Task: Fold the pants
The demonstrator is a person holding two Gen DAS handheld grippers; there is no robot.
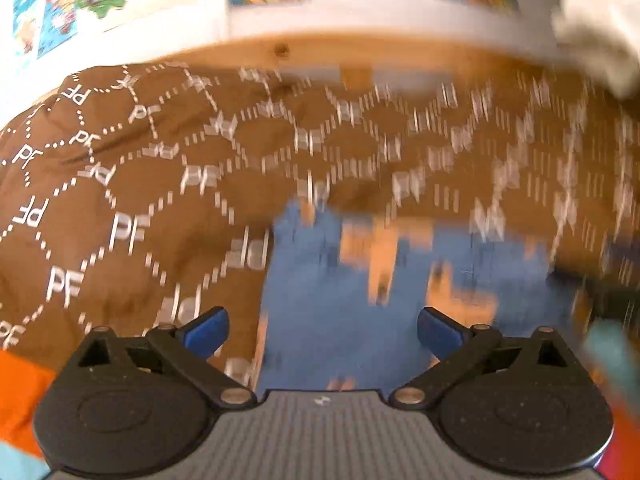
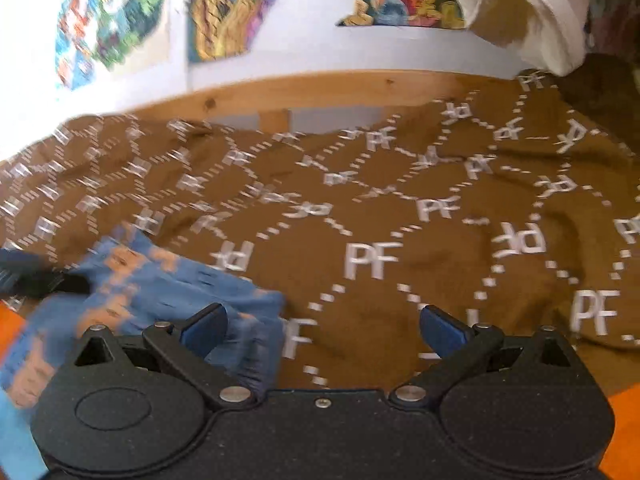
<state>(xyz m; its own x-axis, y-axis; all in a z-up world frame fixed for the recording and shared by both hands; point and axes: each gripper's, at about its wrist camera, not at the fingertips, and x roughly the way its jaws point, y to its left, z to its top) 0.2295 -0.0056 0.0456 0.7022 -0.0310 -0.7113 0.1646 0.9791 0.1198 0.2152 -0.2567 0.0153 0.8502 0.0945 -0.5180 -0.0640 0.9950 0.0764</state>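
Left wrist view: pants (image 1: 332, 312) lie on the brown blanket (image 1: 132, 184), directly ahead of the left gripper (image 1: 323, 330), whose jaws are spread wide and empty.
Right gripper (image 2: 323, 330) also released, pants ahead-left of it; judged best to pinch one edge each and lift together.

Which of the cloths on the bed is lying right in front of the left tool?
The blue cloth with orange blotches, between the open left tool's fingers. The brown blanket with white PF lettering spreads behind it; the white garment sits far back.
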